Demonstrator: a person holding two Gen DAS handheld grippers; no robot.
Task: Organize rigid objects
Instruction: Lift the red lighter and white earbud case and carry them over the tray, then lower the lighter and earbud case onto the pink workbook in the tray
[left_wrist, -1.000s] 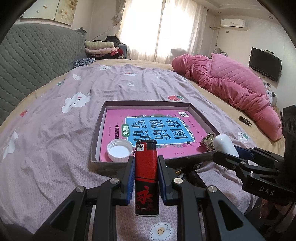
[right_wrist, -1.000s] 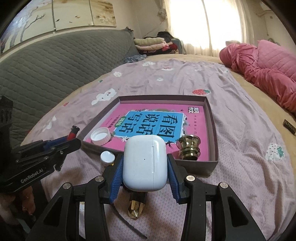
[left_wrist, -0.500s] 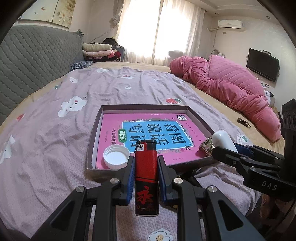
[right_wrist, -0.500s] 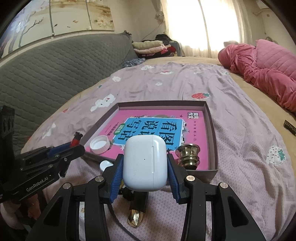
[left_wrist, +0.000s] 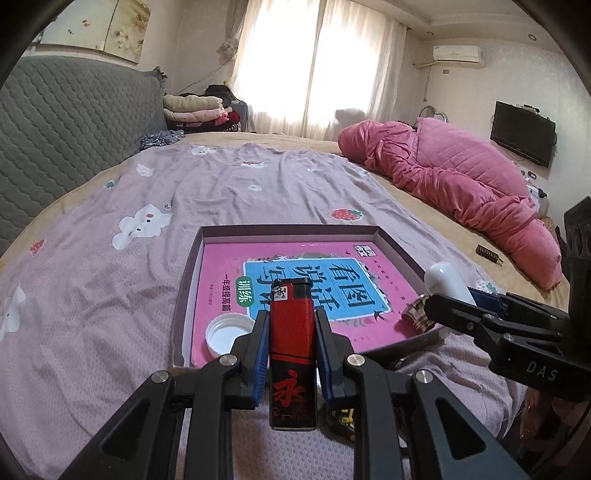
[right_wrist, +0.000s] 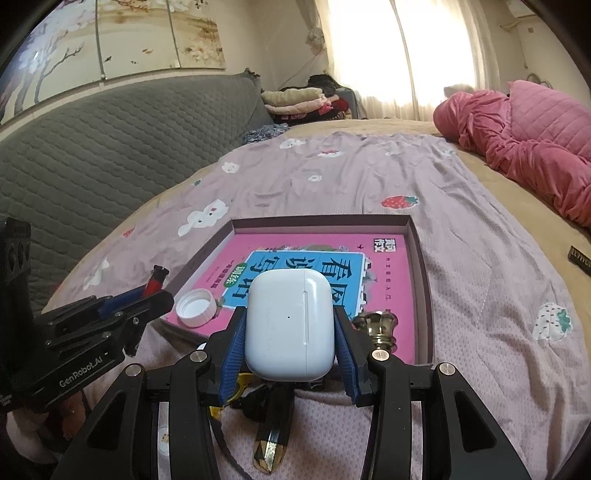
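My left gripper (left_wrist: 291, 332) is shut on a red and black lighter (left_wrist: 291, 343), held upright above the near edge of a shallow brown box (left_wrist: 186, 273) lined with a pink book (left_wrist: 306, 280). My right gripper (right_wrist: 290, 332) is shut on a white earbuds case (right_wrist: 290, 325), held above the box's (right_wrist: 419, 258) near edge. In the box lie a white bottle cap (left_wrist: 225, 336) at the near left and a brass knob (right_wrist: 380, 326) at the near right. Each gripper shows in the other's view: the right one (left_wrist: 443, 291) and the left one (right_wrist: 157, 284).
The box sits on a bed with a mauve printed sheet (left_wrist: 110, 295). A pink quilt (left_wrist: 461, 184) lies at the right. A grey headboard (right_wrist: 92, 147) is at the left. Small dark and gold items (right_wrist: 269, 443) lie on the sheet under my right gripper.
Both grippers have risen and tilted back a little while keeping their objects. The box looks further below and ahead than before.
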